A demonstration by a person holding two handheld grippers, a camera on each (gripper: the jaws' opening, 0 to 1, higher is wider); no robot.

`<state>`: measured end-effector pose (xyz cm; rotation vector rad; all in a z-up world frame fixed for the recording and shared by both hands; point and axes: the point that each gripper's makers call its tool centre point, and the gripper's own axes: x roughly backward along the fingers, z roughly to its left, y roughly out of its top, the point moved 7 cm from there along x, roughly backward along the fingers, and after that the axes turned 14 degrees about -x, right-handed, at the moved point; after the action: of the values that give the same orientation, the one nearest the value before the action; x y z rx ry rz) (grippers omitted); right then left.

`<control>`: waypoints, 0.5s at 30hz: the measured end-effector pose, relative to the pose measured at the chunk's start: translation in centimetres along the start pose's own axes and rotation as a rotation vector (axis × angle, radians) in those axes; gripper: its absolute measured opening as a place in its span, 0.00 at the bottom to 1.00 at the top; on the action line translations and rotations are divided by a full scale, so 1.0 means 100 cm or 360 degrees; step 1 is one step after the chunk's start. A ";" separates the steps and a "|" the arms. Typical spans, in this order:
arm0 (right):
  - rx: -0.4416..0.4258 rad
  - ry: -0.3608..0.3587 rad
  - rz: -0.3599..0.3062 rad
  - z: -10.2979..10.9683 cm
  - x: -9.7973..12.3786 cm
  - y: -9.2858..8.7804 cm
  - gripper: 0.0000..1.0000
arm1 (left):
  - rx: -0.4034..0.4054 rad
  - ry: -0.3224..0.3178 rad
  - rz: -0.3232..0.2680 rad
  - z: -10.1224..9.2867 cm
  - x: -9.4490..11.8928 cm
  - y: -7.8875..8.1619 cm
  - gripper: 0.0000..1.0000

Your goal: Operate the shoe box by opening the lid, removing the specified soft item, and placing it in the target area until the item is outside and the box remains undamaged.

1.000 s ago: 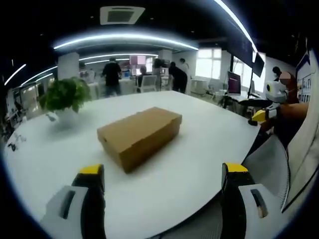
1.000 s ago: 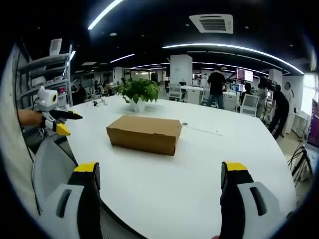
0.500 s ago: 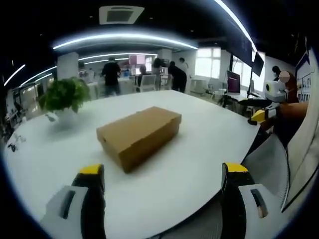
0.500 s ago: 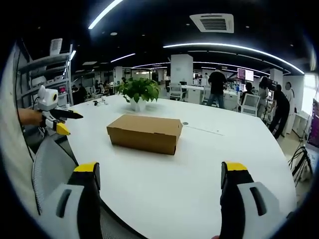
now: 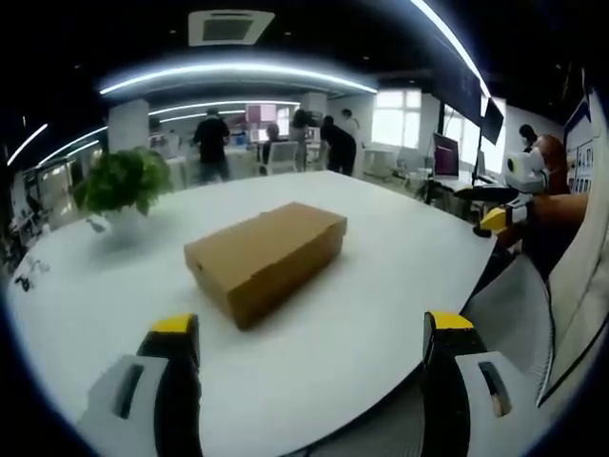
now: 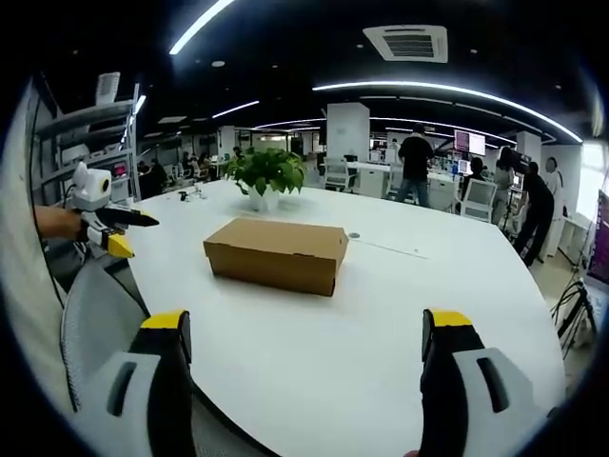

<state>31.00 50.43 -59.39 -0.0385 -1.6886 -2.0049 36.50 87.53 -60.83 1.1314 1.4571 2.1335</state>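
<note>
A brown cardboard shoe box (image 5: 266, 259) lies with its lid shut on the white table (image 5: 381, 238); in the right gripper view the shoe box (image 6: 277, 252) sits at mid-table. My left gripper (image 5: 304, 328) is open, its yellow-tipped jaws wide apart near the table's near edge, well short of the box. My right gripper (image 6: 303, 328) is open too, held back from the box. The right gripper (image 5: 502, 217) also enters the left gripper view at the far right, and the left gripper (image 6: 109, 240) enters the right gripper view at the far left. The box's contents are hidden.
A potted green plant (image 5: 119, 186) stands on the table behind the box, also seen as the plant (image 6: 266, 176). A grey mesh chair back (image 6: 90, 324) is by the near edge. Several people stand at desks (image 6: 419, 167) in the background.
</note>
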 end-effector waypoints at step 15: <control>0.0011 0.0001 0.0032 -0.007 0.000 -0.003 0.96 | 0.0004 0.0007 0.0039 0.004 -0.004 -0.004 1.00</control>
<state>31.15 49.78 -59.81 -0.0520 -1.6881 -1.9845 36.97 87.64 -61.32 1.1523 1.4550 2.1526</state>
